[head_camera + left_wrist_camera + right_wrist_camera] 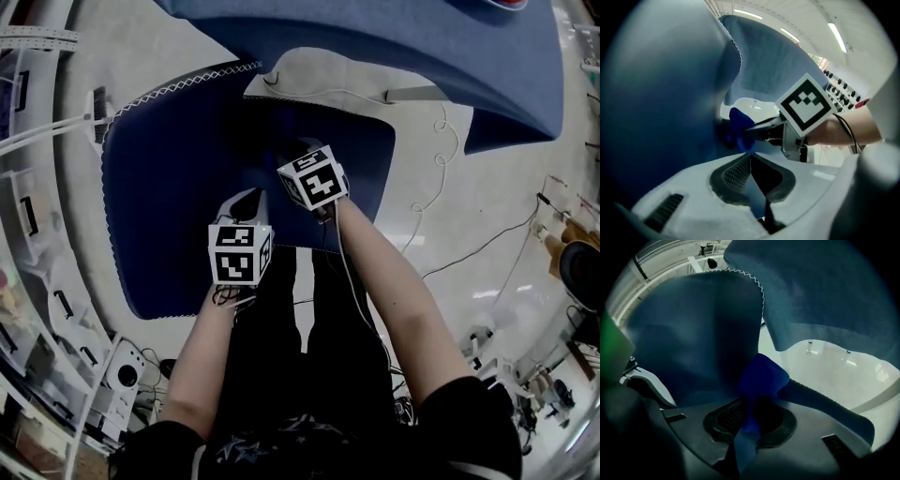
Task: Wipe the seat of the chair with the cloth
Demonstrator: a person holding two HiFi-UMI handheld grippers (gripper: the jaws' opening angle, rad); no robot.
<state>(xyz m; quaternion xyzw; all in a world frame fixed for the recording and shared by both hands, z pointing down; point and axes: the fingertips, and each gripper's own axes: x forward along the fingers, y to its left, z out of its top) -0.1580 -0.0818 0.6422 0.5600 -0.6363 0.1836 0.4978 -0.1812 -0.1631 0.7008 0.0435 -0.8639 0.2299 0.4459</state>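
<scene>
Pale floor [469, 187] is surrounding the blue chair seat [159, 216], which is lying just ahead of both grippers. The right gripper [749, 420] is clamping the bunched blue cloth [761, 376] down at mid-seat, while the left gripper [752, 178] is hovering nearer the front edge, jaws nearly together, empty.

The chair's dark blue seat [178, 206] has one thing on it: a bright blue cloth [761, 378], bunched up and pinched in the right gripper [749, 420]. The cloth lies against the fabric toward the seat's rear edge, below the blue backrest [394, 37]. The chair stands on a pale, glossy floor [497, 234], where a thin white cable [441, 159] trails in loose loops past the seat's right edge.
</scene>
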